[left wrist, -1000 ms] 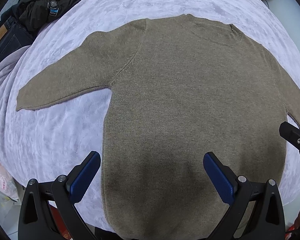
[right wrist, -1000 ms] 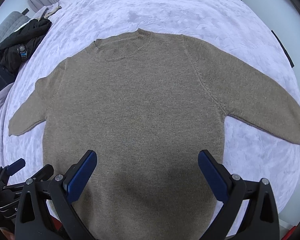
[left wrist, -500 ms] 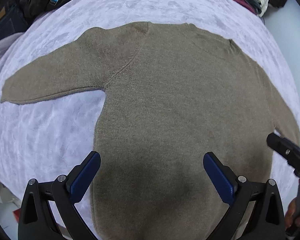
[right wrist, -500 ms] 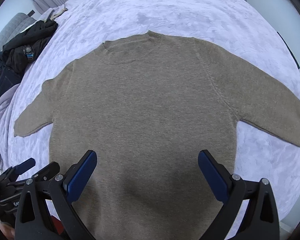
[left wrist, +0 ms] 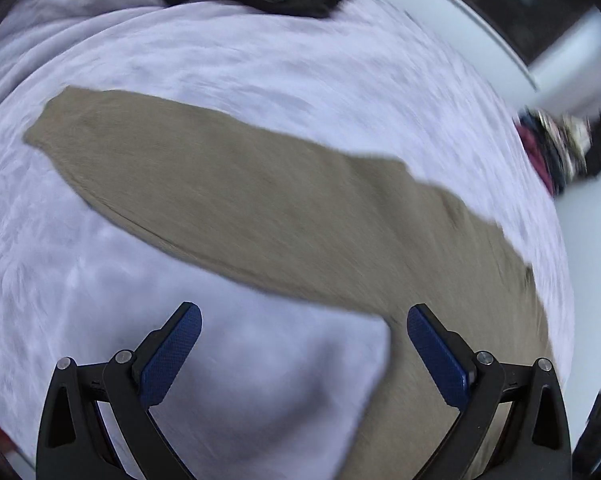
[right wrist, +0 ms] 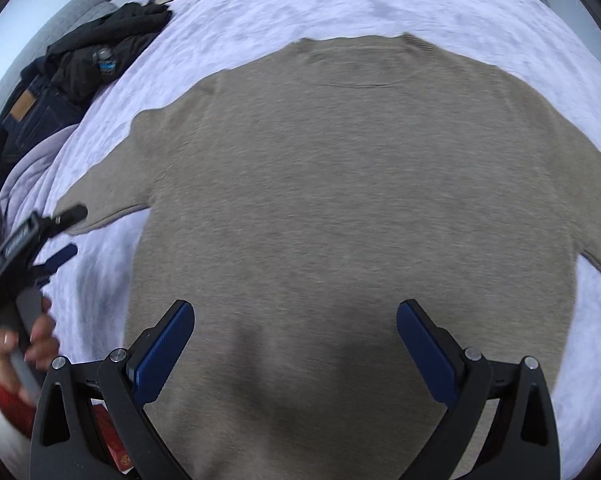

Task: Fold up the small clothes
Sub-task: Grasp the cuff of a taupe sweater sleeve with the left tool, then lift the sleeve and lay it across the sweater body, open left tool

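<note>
A taupe knit sweater lies flat on the lilac bed cover, collar at the far side. In the left wrist view its left sleeve stretches across the cover, cuff at the upper left. My left gripper is open, hovering over bare cover just below the sleeve, near the armpit. In the right wrist view the left gripper shows at the left edge beside the sleeve cuff, held by a hand. My right gripper is open above the sweater's lower body, nothing between its fingers.
Dark clothes, black garments and jeans, are piled at the bed's far left. More folded clothes sit at the far right corner. The lilac bed cover extends beyond the collar. A red item lies near the bed's front edge.
My left gripper has swung left, from over the sweater's body to the left sleeve and bare cover. The right gripper moved slightly closer to the sweater. Both stay open.
</note>
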The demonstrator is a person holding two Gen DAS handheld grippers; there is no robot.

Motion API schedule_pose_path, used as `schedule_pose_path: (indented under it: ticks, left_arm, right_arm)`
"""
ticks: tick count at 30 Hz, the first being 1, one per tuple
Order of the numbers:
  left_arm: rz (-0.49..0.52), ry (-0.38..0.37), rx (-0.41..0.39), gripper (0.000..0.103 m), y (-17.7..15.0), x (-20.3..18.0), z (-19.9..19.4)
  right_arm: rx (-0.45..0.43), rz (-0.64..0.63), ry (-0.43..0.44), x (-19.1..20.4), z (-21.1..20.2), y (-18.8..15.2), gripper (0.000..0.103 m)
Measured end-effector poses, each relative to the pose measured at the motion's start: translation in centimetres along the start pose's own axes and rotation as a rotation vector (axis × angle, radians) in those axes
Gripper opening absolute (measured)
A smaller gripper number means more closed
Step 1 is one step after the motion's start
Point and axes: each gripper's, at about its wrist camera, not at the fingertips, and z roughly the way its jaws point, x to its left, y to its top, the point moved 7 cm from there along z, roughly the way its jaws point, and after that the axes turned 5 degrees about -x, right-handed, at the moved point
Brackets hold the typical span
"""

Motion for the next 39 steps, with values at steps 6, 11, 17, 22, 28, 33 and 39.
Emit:
schedule_pose_path:
  ticks: [6, 11, 17, 22, 28, 33, 39]
  left_arm:
    - [-0.280, -0.030, -0.058, 0.103, 3.7, 10.1, 2.4]
    - [-0.328, -0.122, -0.093, 0.103, 6.2, 11.2, 4.1]
    - [-0.282, -0.125, -0.141, 0.081, 8.4, 9.4, 4.7]
    - [-0.299, -0.085, -0.115, 0.007, 8.0, 10.9, 5.2]
    - [-0.059, -0.124, -0.233, 0.007, 9.9, 3.7, 0.1]
    - [0.139, -0.251, -0.264, 0.007, 9.7, -7.3, -2.3]
    - [0.356, -0.381, -0.159, 0.007, 3.2, -22.0, -0.3]
  right_arm:
    - [0.028, -0.054, 0.075, 4.2, 2.2, -0.8, 0.101]
    - [0.052, -0.106, 0.101, 7.2, 3.3, -1.6, 0.101]
    - [0.067, -0.140, 0.109, 9.1, 3.5, -1.7, 0.101]
    - [0.068, -0.145, 0.145, 10.0, 3.4, -1.6, 0.101]
    - [0.045, -0.109, 0.178, 9.0, 2.7, -1.4, 0.098]
    - [0.015, -0.039, 0.184, 6.6, 1.6, -0.6, 0.098]
    - [-0.054, 0.036, 0.145, 1.5, -1.0, 0.3, 0.098]
